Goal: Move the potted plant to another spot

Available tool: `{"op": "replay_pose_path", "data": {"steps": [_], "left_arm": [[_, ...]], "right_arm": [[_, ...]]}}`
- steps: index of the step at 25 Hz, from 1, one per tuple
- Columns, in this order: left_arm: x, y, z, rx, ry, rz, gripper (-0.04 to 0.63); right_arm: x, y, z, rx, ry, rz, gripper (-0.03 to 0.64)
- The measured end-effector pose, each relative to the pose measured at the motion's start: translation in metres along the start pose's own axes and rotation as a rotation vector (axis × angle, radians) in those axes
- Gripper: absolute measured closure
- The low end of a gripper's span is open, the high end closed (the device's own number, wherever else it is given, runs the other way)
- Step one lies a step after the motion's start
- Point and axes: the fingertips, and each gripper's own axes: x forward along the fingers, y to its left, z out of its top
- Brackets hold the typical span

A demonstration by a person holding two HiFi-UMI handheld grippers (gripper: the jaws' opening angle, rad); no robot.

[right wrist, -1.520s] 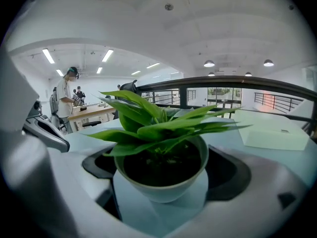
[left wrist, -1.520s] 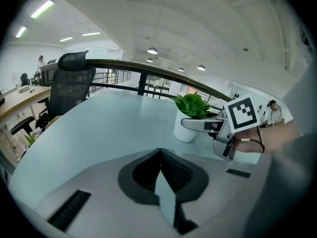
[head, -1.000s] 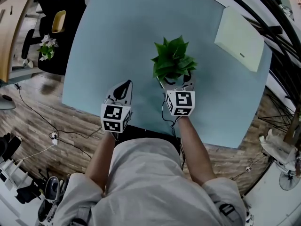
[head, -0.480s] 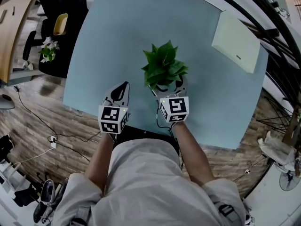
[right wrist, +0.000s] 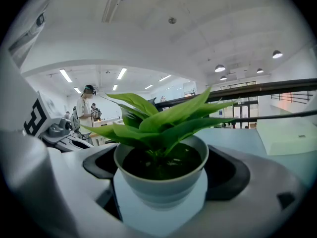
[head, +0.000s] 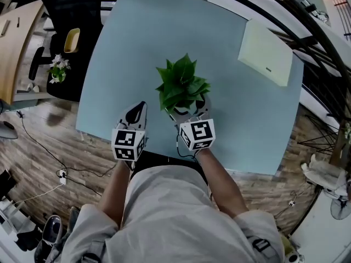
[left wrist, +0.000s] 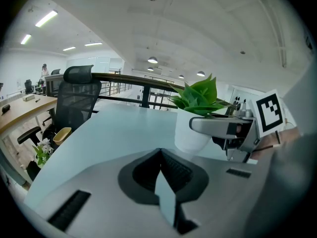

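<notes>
The potted plant, green leaves in a white pot, stands over the near middle of the pale blue table. My right gripper is shut on the pot, one jaw on each side. In the right gripper view the pot fills the space between the dark pads. Whether the pot touches the table I cannot tell. My left gripper is shut and holds nothing, just left of the plant. The left gripper view shows the pot and the right gripper ahead to the right.
A cream flat box lies at the table's far right corner. A black office chair, a yellow bin and a small flowering plant stand off the table's left side. A dark railing runs along the right.
The right gripper has carried the plant leftward and a little toward the near edge. The left gripper has hardly moved and stays shut.
</notes>
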Motion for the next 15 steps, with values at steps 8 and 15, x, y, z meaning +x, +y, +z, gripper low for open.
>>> {"op": "replay_pose_path", "data": {"steps": [8, 15], "left_arm": [[-0.008, -0.006, 0.043, 0.062, -0.08, -0.035, 0.583], [-0.011, -0.017, 0.073, 0.095, -0.134, -0.072, 0.583]], "right_arm": [[-0.011, 0.002, 0.055, -0.039, -0.113, -0.019, 0.087], [-0.027, -0.001, 0.09, -0.065, -0.178, -0.046, 0.087]]}}
